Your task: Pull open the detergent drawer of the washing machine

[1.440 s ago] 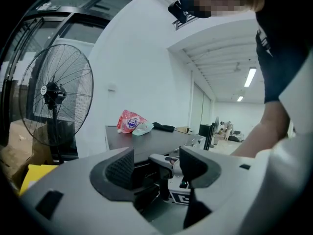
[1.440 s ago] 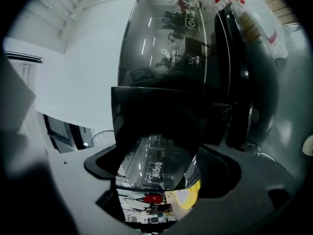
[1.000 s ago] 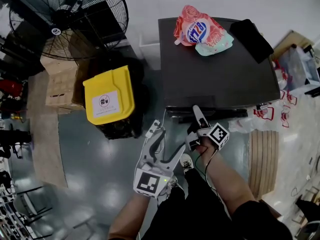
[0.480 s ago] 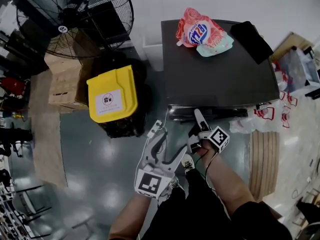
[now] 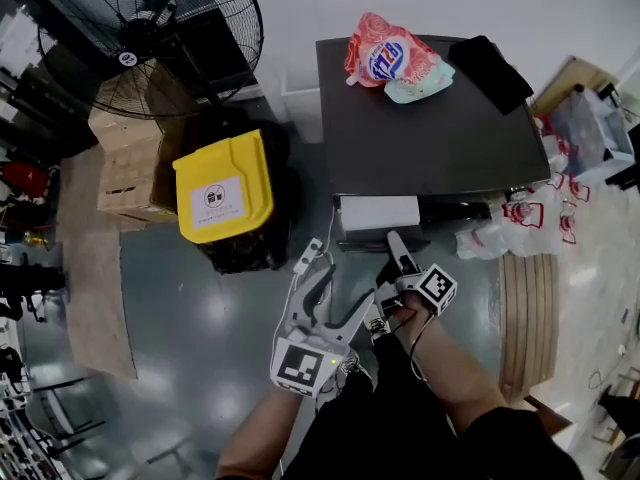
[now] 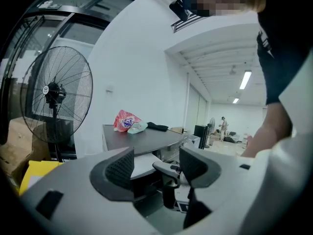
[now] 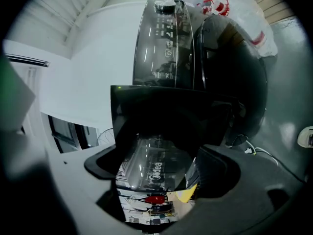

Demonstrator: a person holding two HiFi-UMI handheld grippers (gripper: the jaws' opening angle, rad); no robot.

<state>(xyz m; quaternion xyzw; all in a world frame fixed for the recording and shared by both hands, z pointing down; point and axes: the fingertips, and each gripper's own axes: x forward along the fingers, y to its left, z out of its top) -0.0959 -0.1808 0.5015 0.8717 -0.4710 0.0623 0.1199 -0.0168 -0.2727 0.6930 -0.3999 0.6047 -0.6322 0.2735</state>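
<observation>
The dark grey washing machine (image 5: 430, 128) stands ahead of me, and its detergent drawer (image 5: 378, 213) is out, showing a white inside. My right gripper (image 5: 393, 238) is shut on the drawer's glossy dark front (image 7: 156, 173), which fills the space between its jaws in the right gripper view. The machine's control panel (image 7: 164, 28) and round door (image 7: 239, 82) show beyond. My left gripper (image 5: 335, 283) hangs lower left of the drawer, open, with nothing between its fingers (image 6: 120, 170).
A yellow-lidded bin (image 5: 222, 188) stands left of the machine, with a large floor fan (image 5: 150, 28) and cardboard boxes (image 5: 125, 163) beyond. A pink detergent bag (image 5: 388, 58) and a black item (image 5: 490, 73) lie on the machine top. Plastic bags (image 5: 520, 223) and a wooden pallet (image 5: 525, 308) sit right.
The drawer has slid out from the machine and its white inside now shows. My right gripper has drawn back toward me with the drawer front. The left gripper has barely moved.
</observation>
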